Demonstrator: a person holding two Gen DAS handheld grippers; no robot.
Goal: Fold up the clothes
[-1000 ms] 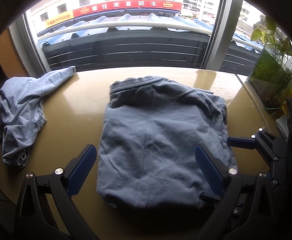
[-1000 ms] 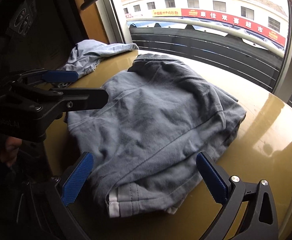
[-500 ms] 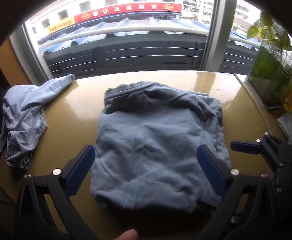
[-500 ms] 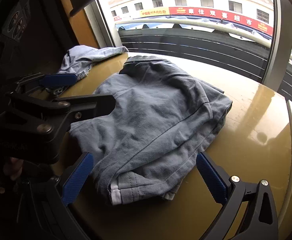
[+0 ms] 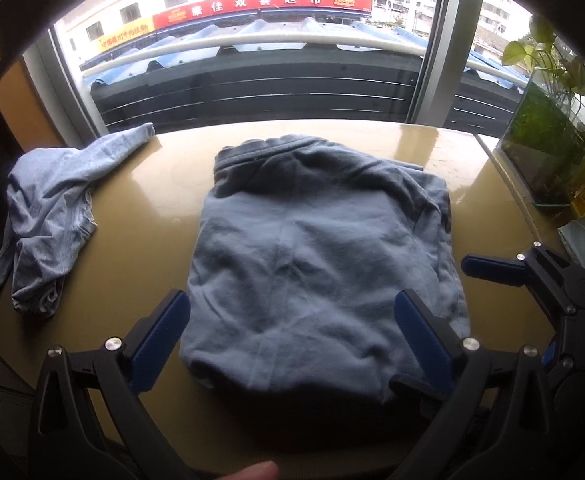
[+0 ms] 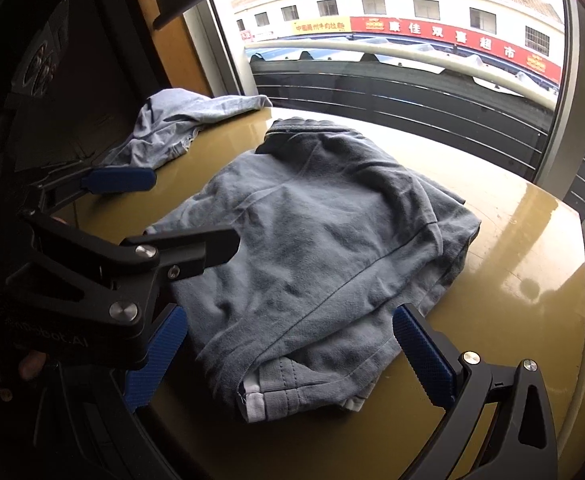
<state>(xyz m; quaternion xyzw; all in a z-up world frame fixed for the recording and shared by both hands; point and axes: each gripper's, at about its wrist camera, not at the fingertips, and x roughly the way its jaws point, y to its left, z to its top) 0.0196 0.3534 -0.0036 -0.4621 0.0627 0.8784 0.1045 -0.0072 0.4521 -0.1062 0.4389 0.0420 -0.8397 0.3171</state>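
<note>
Right wrist view. Folded blue-grey garment (image 6: 316, 264) lying flat on the yellow desk (image 6: 524, 264), framed between the wide-open right tongs (image 6: 288, 344). Left tongs (image 6: 164, 216), also open, enter from the left. A crumpled light-blue garment (image 6: 184, 128) lies beyond, near the window (image 6: 412, 60).

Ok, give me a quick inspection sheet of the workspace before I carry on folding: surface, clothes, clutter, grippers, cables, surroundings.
Surface: glossy yellow table, rounded edge, bare around the clothes.
Job's things: folded blue garment lies flat in the middle, hem corner toward the right gripper; crumpled light blue garment at the table's left edge, apart from it, unfolded.
Clutter: glass tank with plants at the far right.
Grippers: left gripper open, holding nothing, astride the folded garment's near edge; right gripper open, holding nothing, at its hem corner.
Cables: nothing seen.
Surroundings: window behind the table, railing and a building with red signs outside.
</note>
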